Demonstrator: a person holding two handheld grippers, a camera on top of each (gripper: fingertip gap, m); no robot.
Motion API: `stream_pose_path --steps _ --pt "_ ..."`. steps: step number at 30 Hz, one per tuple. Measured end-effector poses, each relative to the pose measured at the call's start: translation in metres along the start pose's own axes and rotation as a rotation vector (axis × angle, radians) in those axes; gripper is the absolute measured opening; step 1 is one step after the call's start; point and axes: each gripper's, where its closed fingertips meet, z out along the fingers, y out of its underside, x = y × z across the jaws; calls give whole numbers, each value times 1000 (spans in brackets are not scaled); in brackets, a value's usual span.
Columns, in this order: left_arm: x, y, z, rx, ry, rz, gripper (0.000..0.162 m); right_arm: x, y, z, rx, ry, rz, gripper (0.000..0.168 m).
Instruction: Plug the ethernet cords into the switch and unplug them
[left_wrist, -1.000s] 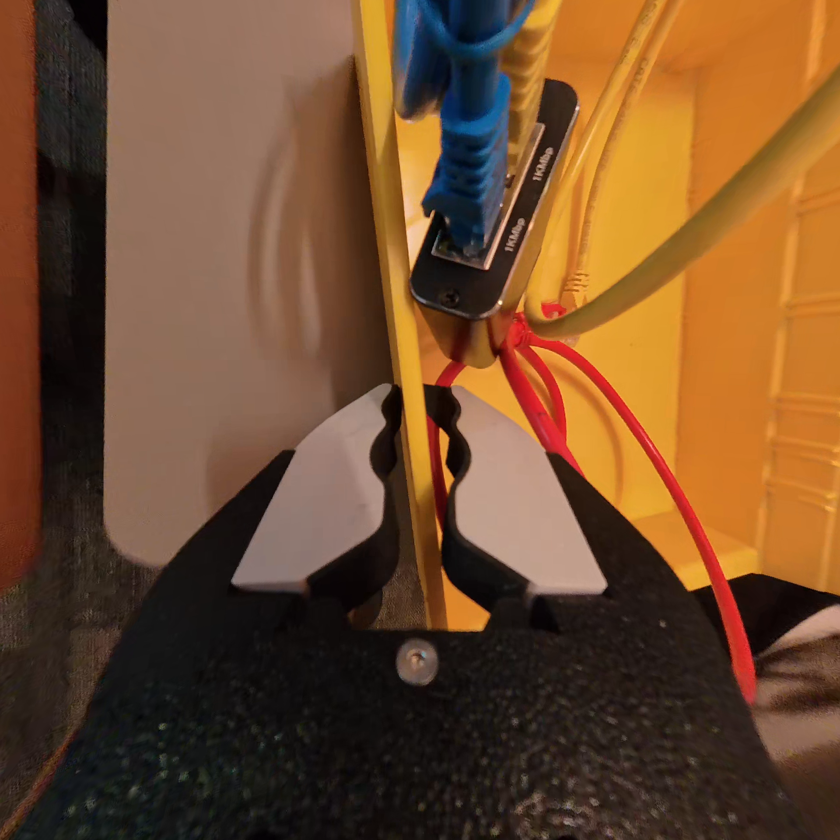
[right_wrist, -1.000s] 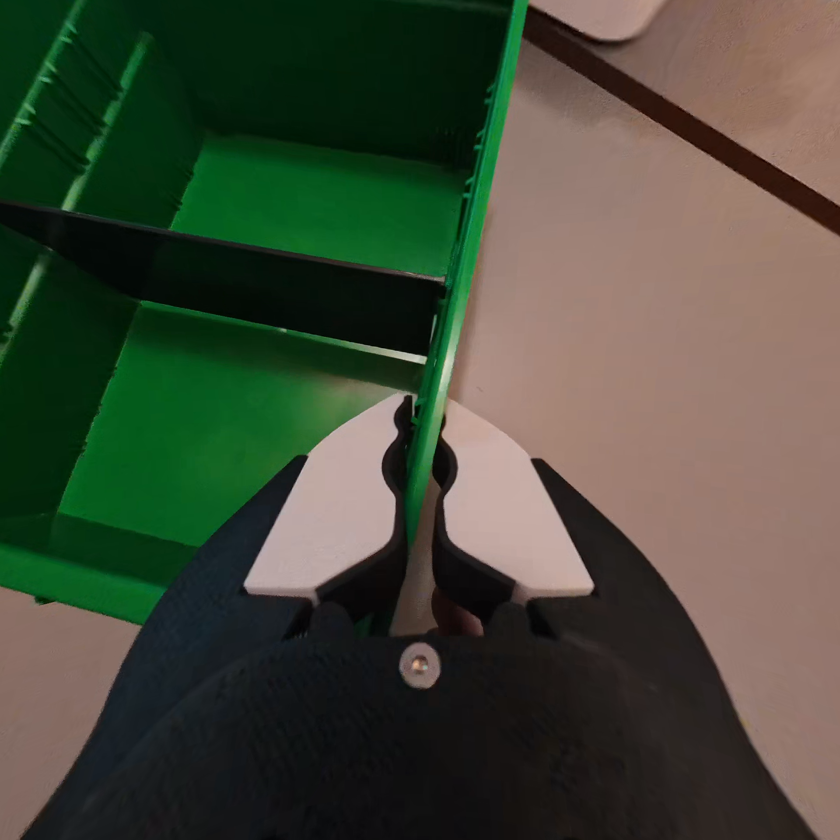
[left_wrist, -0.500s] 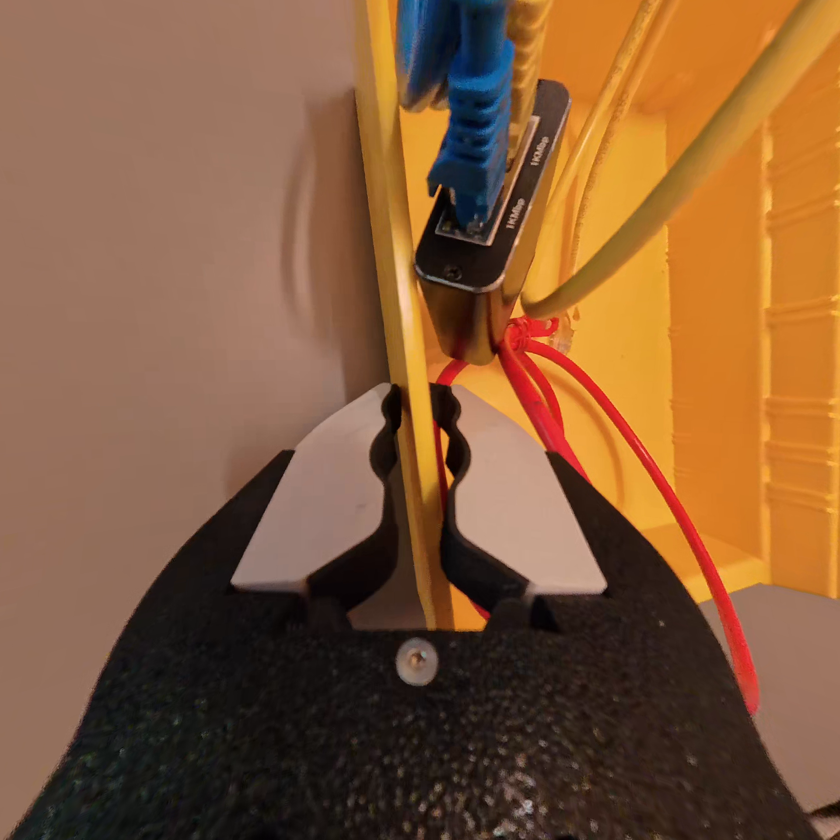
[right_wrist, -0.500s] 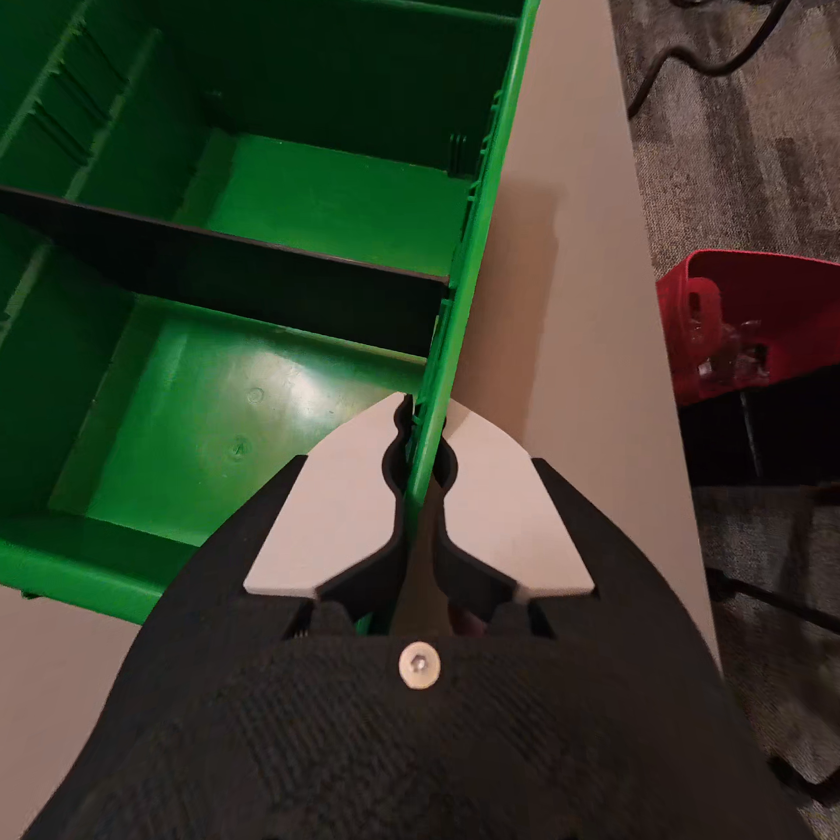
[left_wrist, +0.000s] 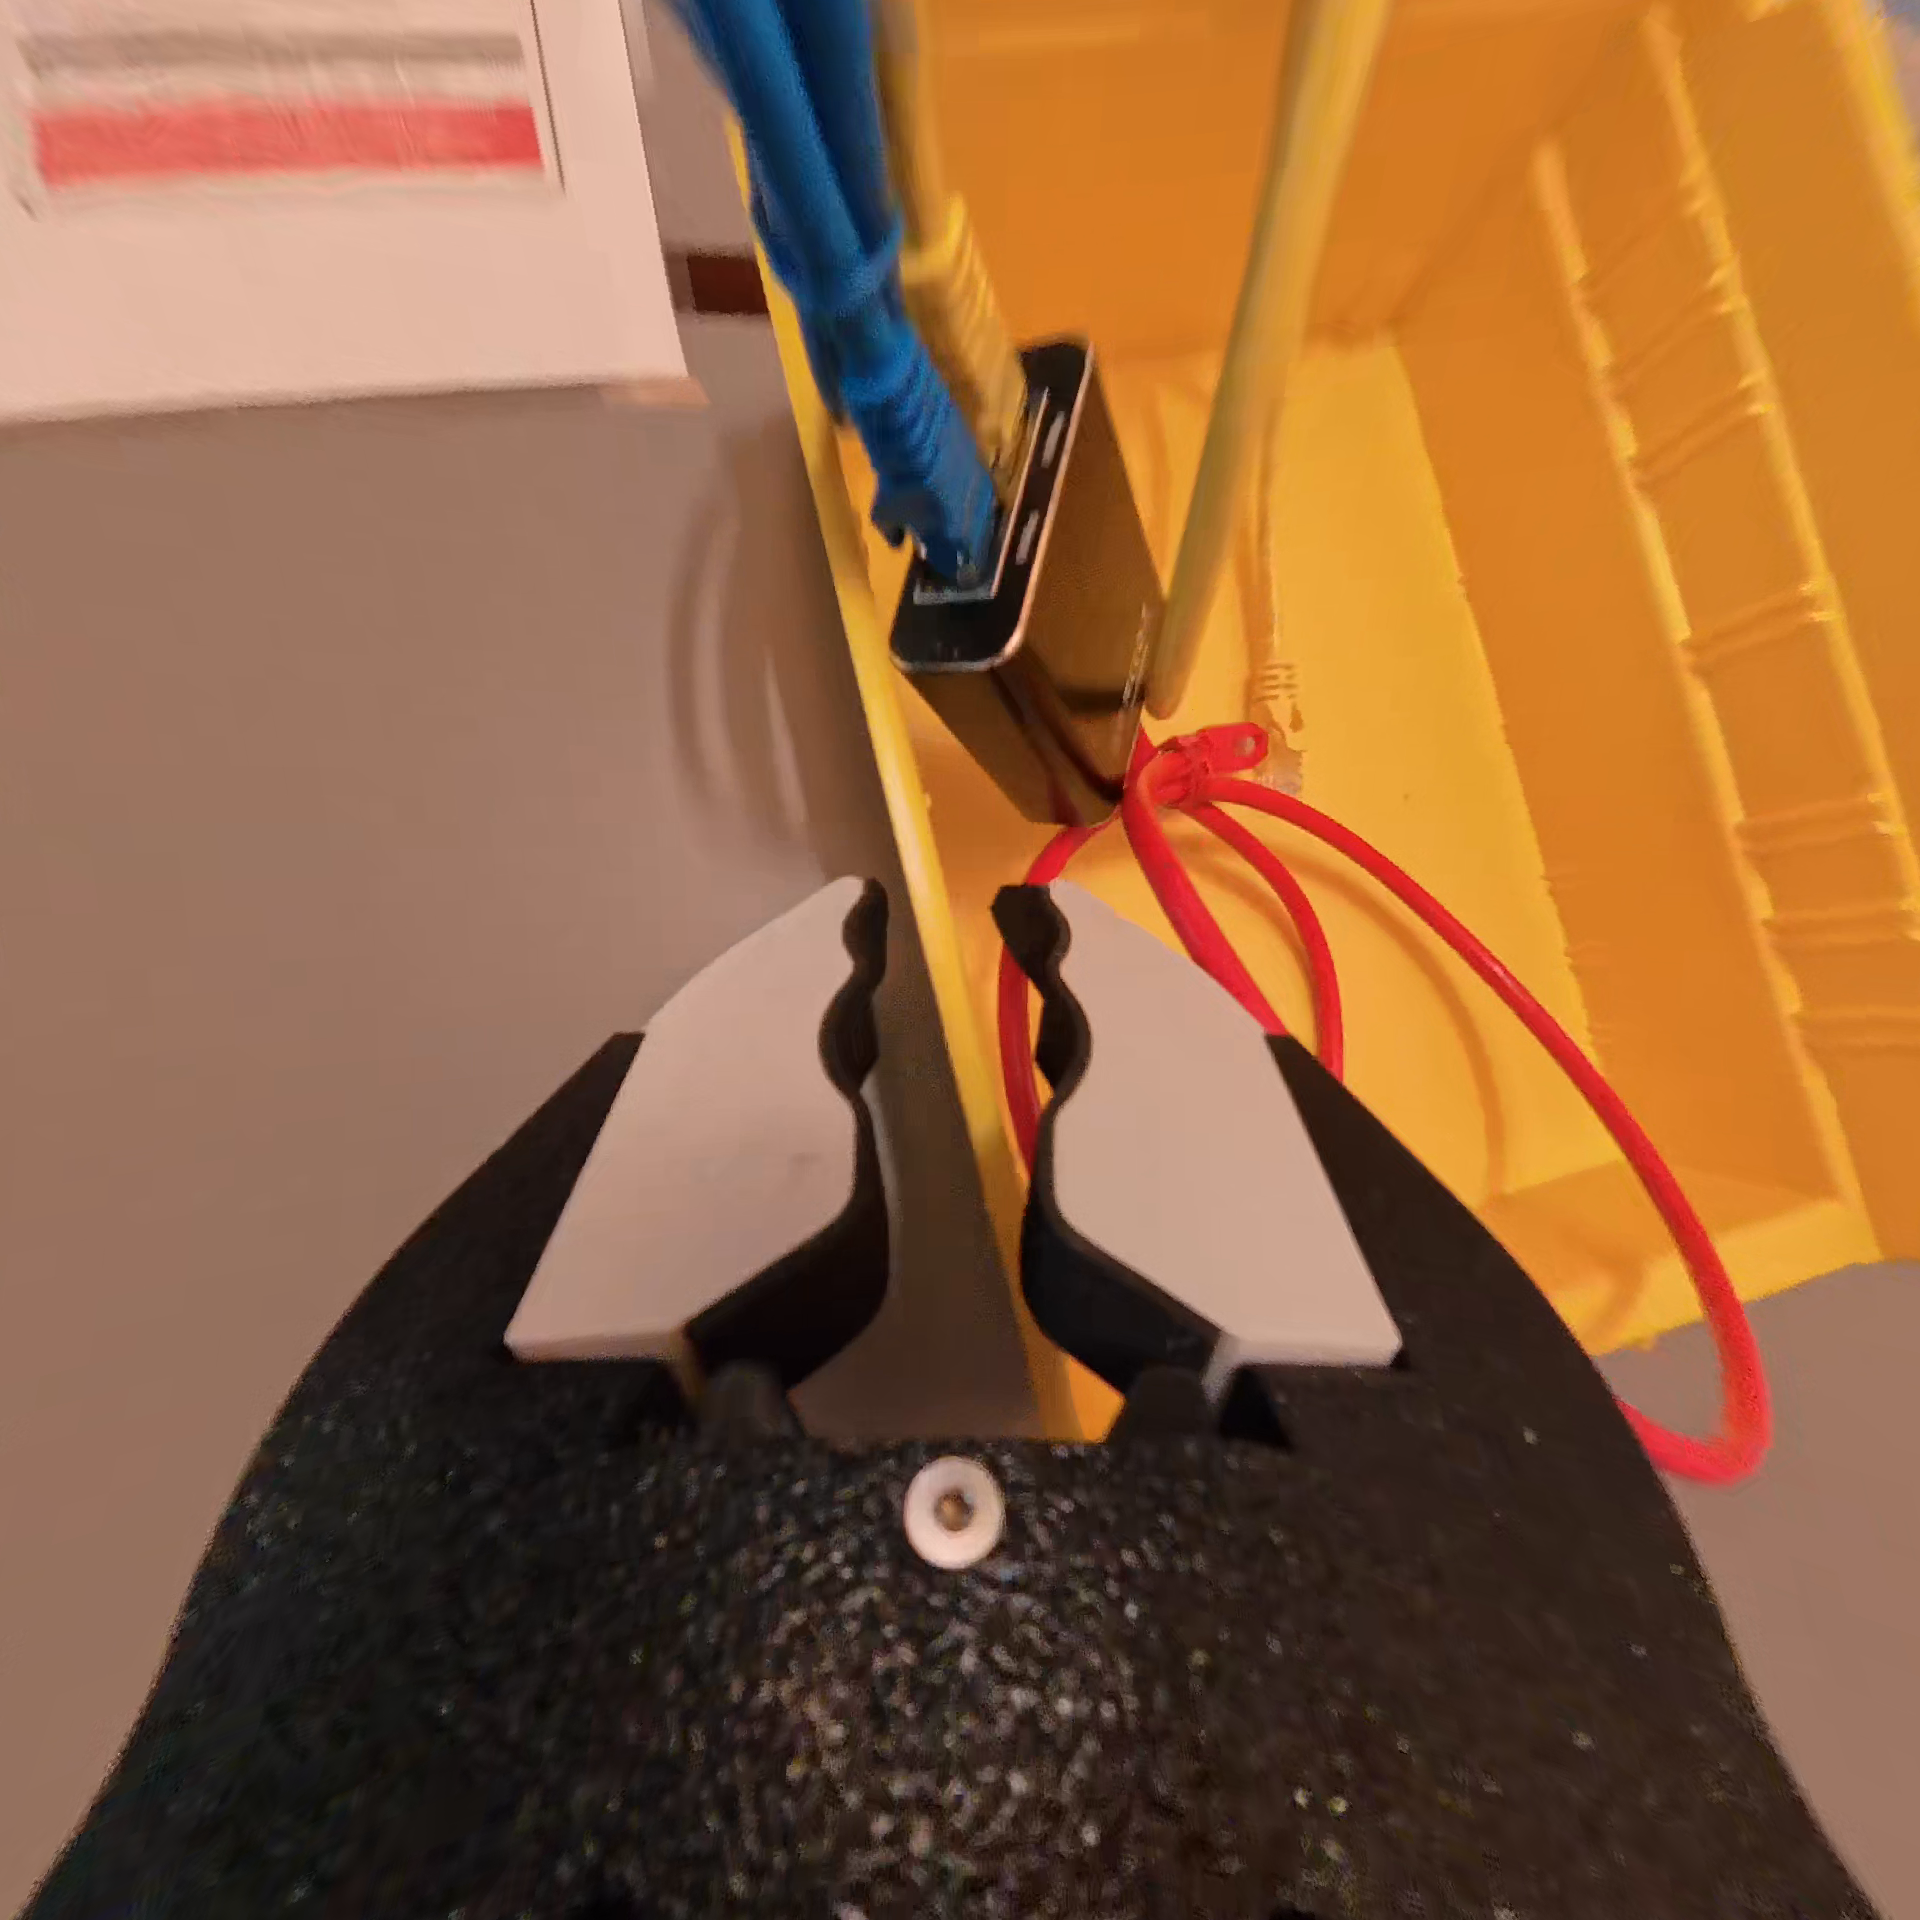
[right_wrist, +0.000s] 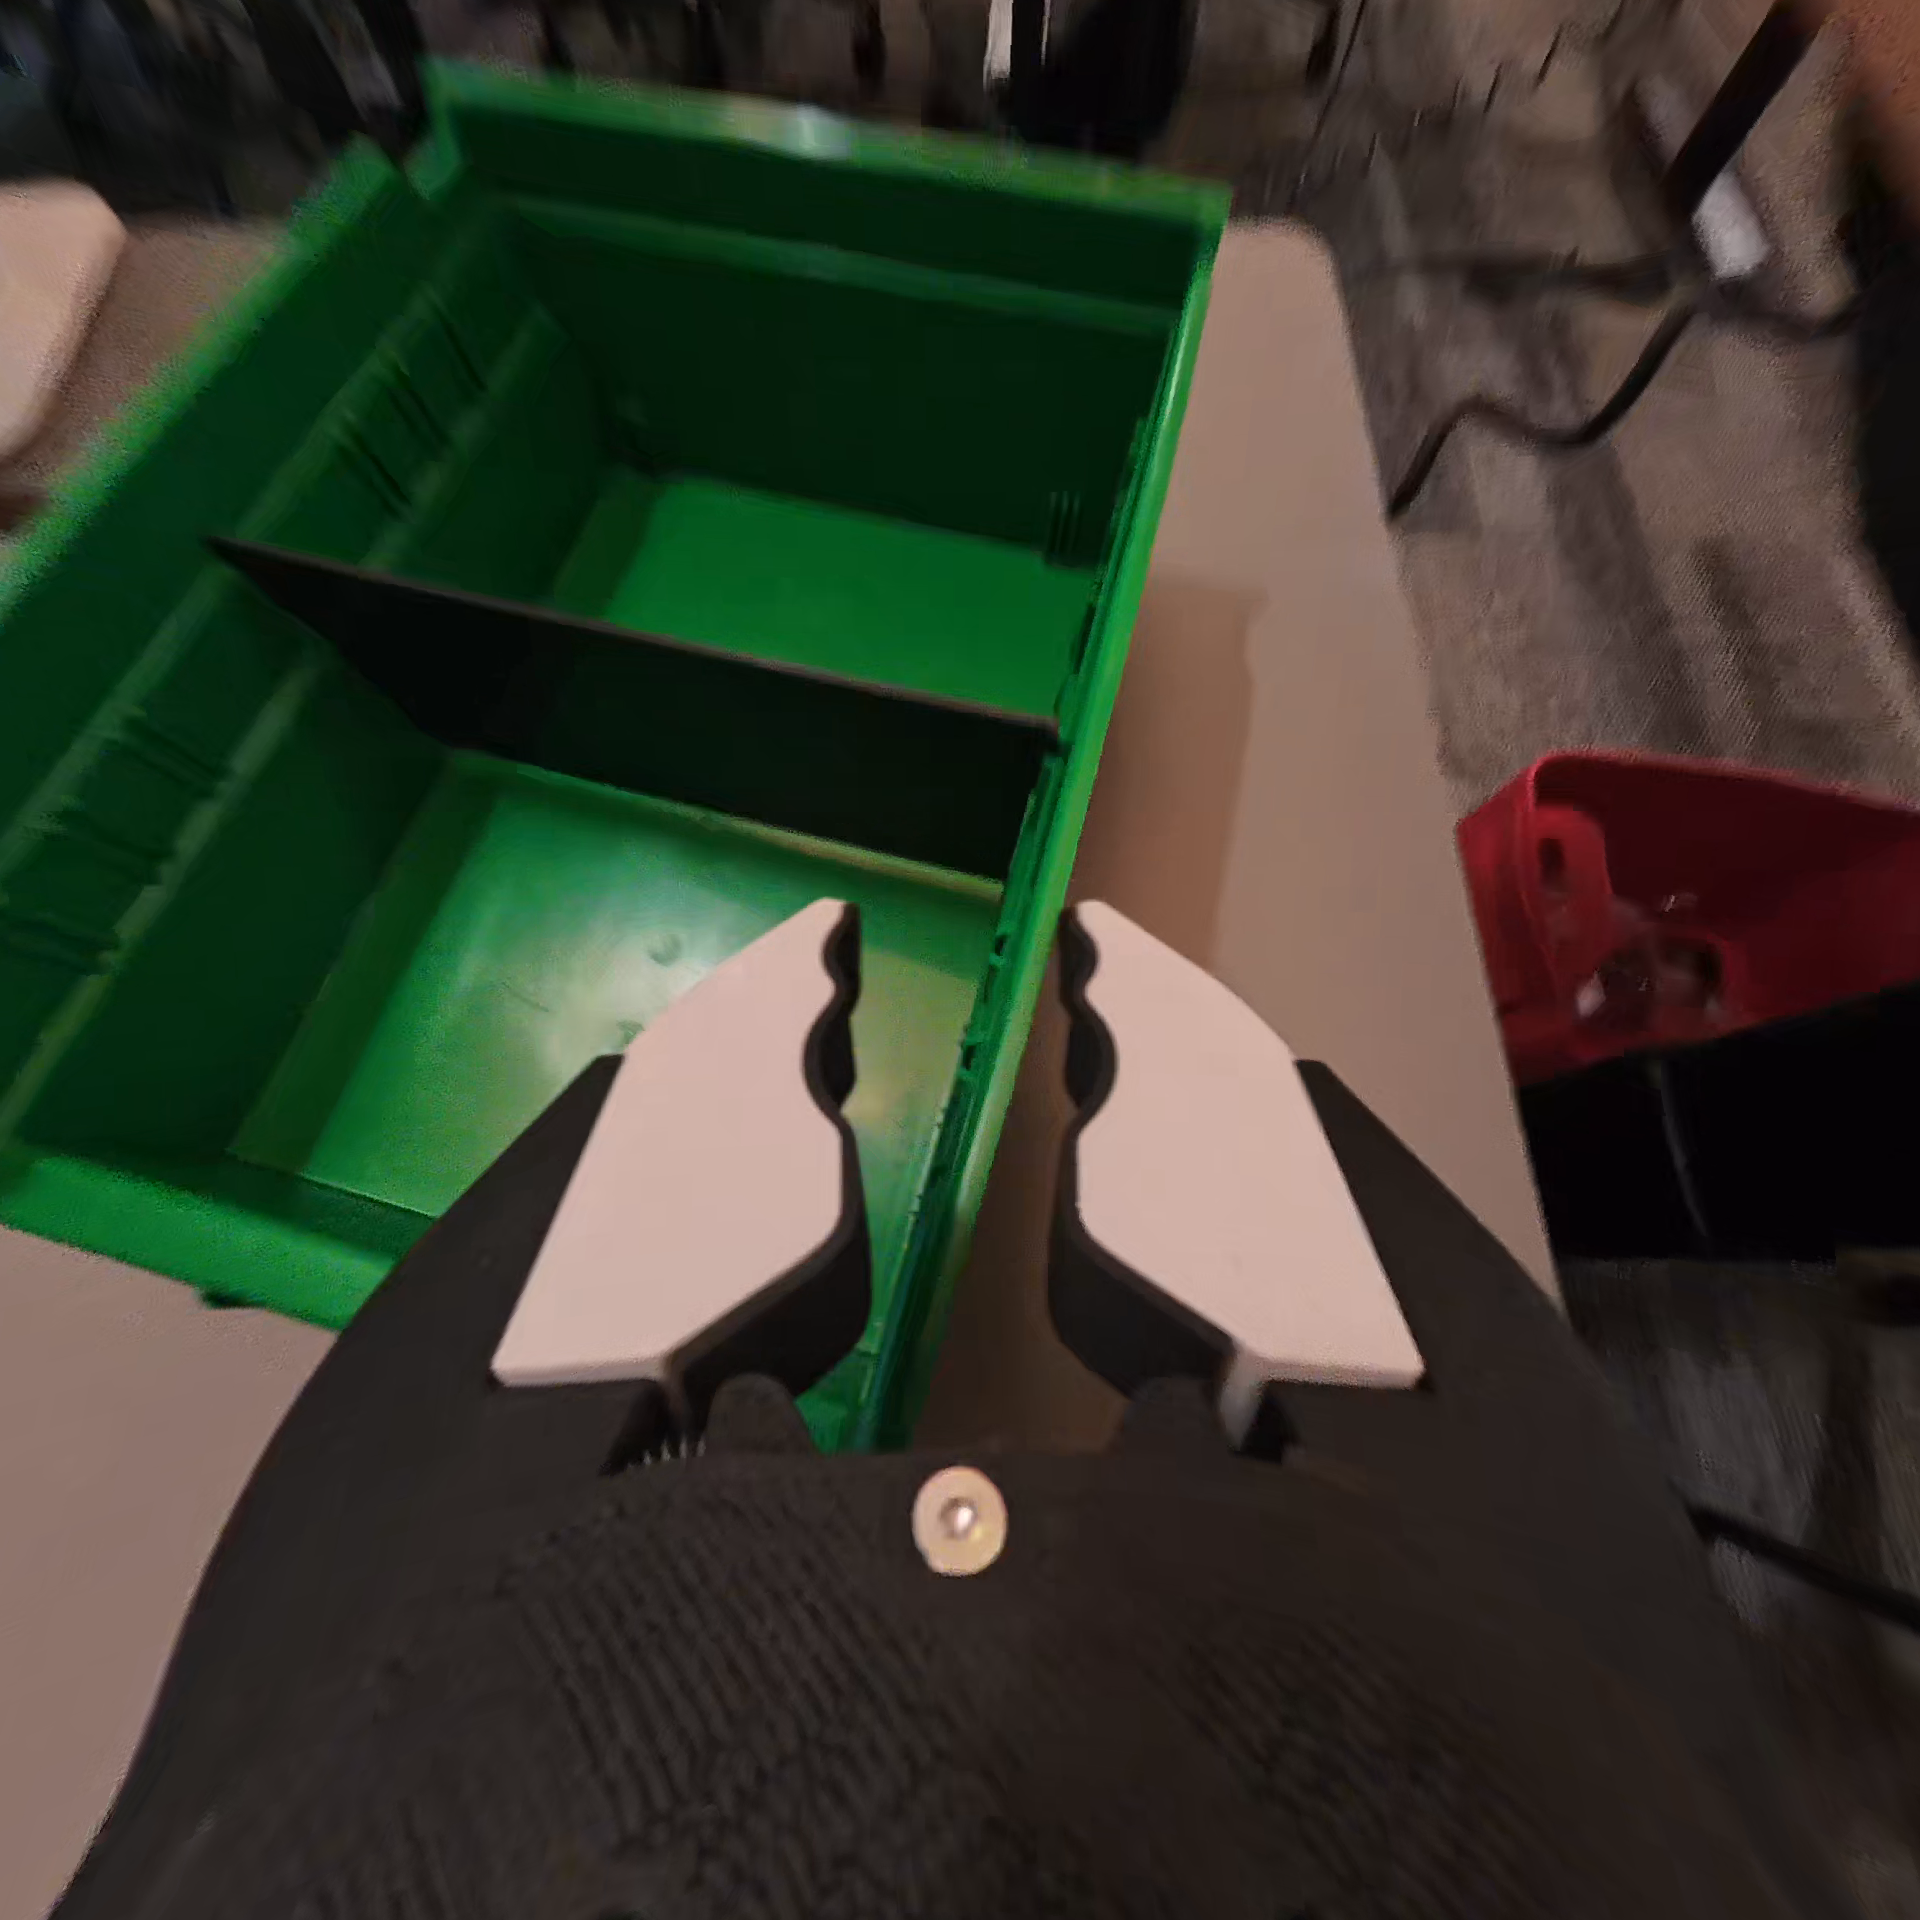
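- The left claw (left_wrist: 940, 904) stands partly open, its jaws straddling the side wall of the yellow bin (left_wrist: 1351, 520) without pinching it; it holds nothing.
- The switch (left_wrist: 1039, 582), a small black box, lies tilted inside the yellow bin, just beyond the left claw and close against that same wall.
- A blue cord (left_wrist: 914, 447) and a yellow cord (left_wrist: 961, 312) are seated in the switch's near face; a pale yellow-green cord (left_wrist: 1236, 395) meets its far edge, and a red cord (left_wrist: 1455, 987) loops from under the switch out over the bin's low front onto the bench (left_wrist: 416, 727).
- The right claw (right_wrist: 958, 920) is open wider, astride the right wall of the green bin (right_wrist: 727, 260), gripping nothing. A black divider (right_wrist: 644, 696) splits that bin, and both compartments look empty.
- Judged from this, the bins have been set down and let go, and unplugging comes next. To do it well, each claw should lift straight off its wall so neither bin gets dragged.
- One claw would best steady the switch while the other takes a plug by its boot, pressing the latch and pulling in line with the port.
- The red loop near the left claw could snag; keep clear of it.
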Motion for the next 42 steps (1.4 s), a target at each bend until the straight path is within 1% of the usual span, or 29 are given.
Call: stream_pose_path --steps 1,3,4,6,8,10,11,13,15,16,19,21,24,27,29,30,32,33,35,37,38,40,42 --pt "1 -5 -10 44 13 26 27 -2 -12 -14 75 16 -10 46" --pt "6 -12 -31 101 77 84 42 -7 -34 -49 207 76 -44 67" --pt "8 -13 -40 115 104 105 45 -16 -44 -64 269 85 -65 72" --pt "11 -13 -53 118 139 116 54 -56 -55 -86 347 12 -136 71" --pt "9 -15 -57 121 132 91 58 -114 -57 -96 395 -130 -202 70" --pt "7 -23 -58 161 139 41 58 -181 -45 -98 410 -336 -281 69" --pt "6 -27 -57 184 145 3 58 -208 -37 -97 402 -401 -300 69" --pt "9 -34 -52 219 181 -69 58 -252 -23 -91 385 -494 -350 68" --pt "10 -41 -46 263 195 -115 58 -288 -1 -87 295 -600 -431 72" --pt "8 -46 -44 290 181 -118 56 -297 9 -84 253 -618 -465 72" --pt "-2 -63 -41 383 106 -71 46 -313 23 -83 221 -646 -529 72" --pt "-6 -74 -38 415 88 -42 40 -313 25 -83 224 -648 -554 72" --pt "-11 -82 -26 392 84 -53 35 -307 27 -82 214 -646 -551 71" --pt "-16 -90 -16 395 69 -51 35 -303 27 -80 203 -657 -524 70" --pt "-14 -95 -9 394 83 -48 39 -303 30 -80 196 -674 -520 69" --pt "-15 -97 -6 392 79 -43 37 -304 31 -78 191 -676 -519 69" --pt "-15 -99 -2 387 55 -9 20 -308 38 -75 172 -694 -530 69" --pt "-16 -100 -1 387 33 17 17 -312 41 -74 163 -706 -539 69" --pt "-11 -103 -3 403 2 90 11 -320 46 -73 153 -722 -543 70" --pt "-7 -105 -9 391 -55 153 10 -330 46 -74 159 -730 -552 70" --pt "-1 -109 -15 403 -54 167 10 -335 44 -76 178 -726 -557 71" --pt "12 -122 -33 453 -37 145 9 -347 37 -81 248 -714 -571 74" --pt "28 -137 -59 531 13 67 8 -362 28 -91 335 -701 -593 76"
